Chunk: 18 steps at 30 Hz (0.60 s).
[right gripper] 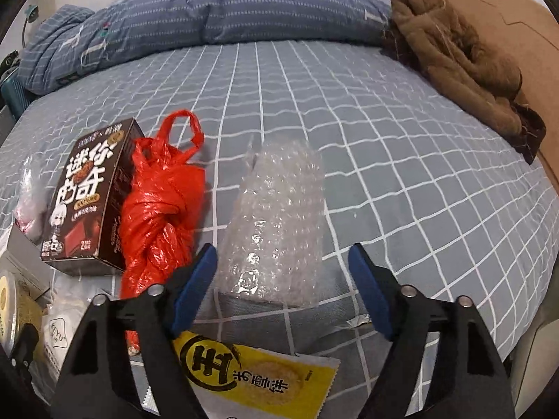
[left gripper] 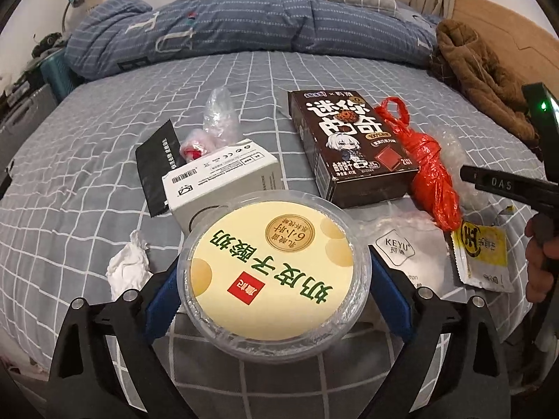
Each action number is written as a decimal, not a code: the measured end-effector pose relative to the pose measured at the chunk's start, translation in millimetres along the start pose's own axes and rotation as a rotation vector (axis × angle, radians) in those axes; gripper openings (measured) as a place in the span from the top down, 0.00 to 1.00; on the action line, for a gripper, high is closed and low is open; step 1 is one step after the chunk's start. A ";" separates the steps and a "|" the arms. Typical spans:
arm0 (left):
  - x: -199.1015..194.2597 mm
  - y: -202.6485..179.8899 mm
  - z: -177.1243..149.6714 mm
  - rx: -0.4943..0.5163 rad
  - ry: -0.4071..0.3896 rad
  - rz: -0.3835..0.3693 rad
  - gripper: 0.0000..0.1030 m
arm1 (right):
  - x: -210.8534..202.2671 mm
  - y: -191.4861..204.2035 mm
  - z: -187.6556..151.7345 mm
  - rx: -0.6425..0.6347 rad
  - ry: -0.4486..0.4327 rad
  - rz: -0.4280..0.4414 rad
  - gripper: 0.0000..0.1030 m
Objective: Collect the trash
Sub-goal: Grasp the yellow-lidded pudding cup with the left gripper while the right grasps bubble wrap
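A round clear yogurt tub [left gripper: 274, 272] with a yellow lid fills the space between my left gripper's [left gripper: 276, 300] blue pads, and both pads meet its sides. In the right wrist view a roll of clear bubble wrap [right gripper: 276, 223] lies on the bed sheet, its near end between the fingers of my right gripper [right gripper: 283, 293]. That gripper is open; the left pad is close to the wrap and a gap shows at the right pad. A yellow snack wrapper [right gripper: 258, 380] lies just under it.
More litter lies on the grey checked sheet [left gripper: 104, 160]: a brown cookie box [left gripper: 349, 146], a knotted red bag [left gripper: 429, 171], a white carton [left gripper: 223, 178], a black packet [left gripper: 153, 171], a crumpled tissue [left gripper: 127, 265], a white pouch [left gripper: 401, 258]. A blue duvet [left gripper: 244, 28] and brown coat [right gripper: 461, 56] lie behind.
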State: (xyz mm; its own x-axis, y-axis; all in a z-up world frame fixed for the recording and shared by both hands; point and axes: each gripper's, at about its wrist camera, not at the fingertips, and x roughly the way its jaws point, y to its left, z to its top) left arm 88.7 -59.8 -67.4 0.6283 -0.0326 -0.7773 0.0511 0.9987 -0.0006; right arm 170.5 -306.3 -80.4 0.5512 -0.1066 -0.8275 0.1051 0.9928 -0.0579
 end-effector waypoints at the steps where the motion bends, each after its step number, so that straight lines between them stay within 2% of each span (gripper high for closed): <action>1: 0.5 -0.4 0.0 0.003 -0.002 0.008 0.12 | 0.7 -0.2 -0.5 -0.001 0.004 0.002 0.36; 5: 5.8 2.1 -1.9 0.000 0.007 0.023 0.17 | 4.6 -0.1 -2.5 0.000 0.024 0.014 0.49; 10: 6.8 4.3 -3.6 -0.009 0.005 0.015 0.19 | 5.5 2.3 -3.3 -0.006 0.040 0.030 0.73; 13: 6.9 5.0 -4.5 -0.005 0.001 0.016 0.21 | 5.1 3.8 -4.3 -0.011 0.045 0.032 0.79; 18: 3.5 5.5 -3.9 -0.007 -0.005 -0.002 0.21 | 0.3 2.2 -4.8 -0.001 0.031 0.041 0.83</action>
State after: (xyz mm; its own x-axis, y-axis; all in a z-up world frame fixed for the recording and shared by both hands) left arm 88.2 -54.3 -72.5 0.6317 -0.0344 -0.7744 0.0466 0.9989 -0.0063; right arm 166.9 -303.8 -83.4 0.5293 -0.0645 -0.8460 0.0823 0.9963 -0.0245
